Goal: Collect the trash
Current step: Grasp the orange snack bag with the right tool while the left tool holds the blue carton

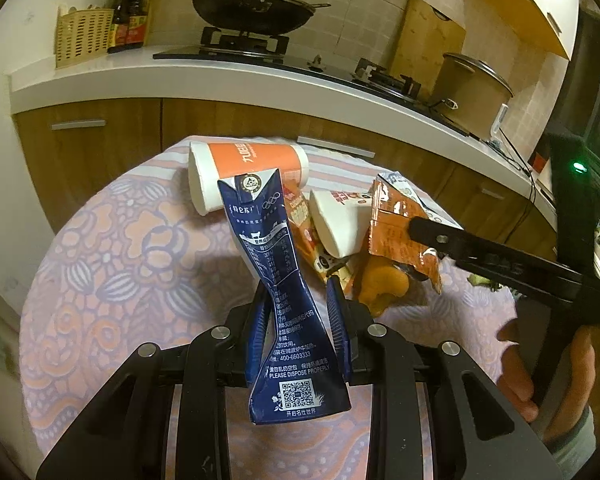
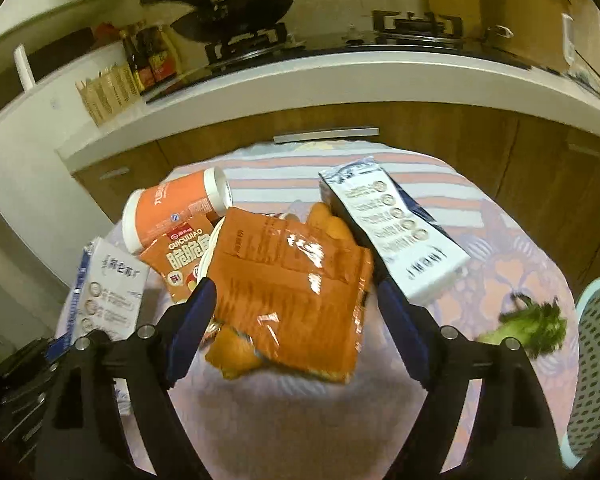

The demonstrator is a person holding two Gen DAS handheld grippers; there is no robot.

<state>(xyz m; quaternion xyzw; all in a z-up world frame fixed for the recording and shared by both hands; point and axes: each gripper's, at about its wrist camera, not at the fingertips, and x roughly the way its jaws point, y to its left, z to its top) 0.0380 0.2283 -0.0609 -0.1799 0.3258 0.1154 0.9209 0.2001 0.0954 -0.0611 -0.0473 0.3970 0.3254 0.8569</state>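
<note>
A crushed dark-blue milk carton is pinched at its waist by the left gripper, whose blue pads press on it from both sides; it is held upright above the round table with the flowered cloth. Only the left wrist view shows this grip; in the right wrist view the same carton is seen at the left of the table, its pale face turned. The right gripper is shown with its jaws spread wide on either side of an orange snack wrapper, and the pads are not seen pressing on it. From the left wrist view one black finger of that gripper lies against the wrapper, and part of a hand is seen below. Toward the back of the table an orange-and-white cup lies on its side. Only the right wrist view shows a white milk carton right of the wrapper, a green leafy scrap and a pale perforated basket at the table's right edge.
</note>
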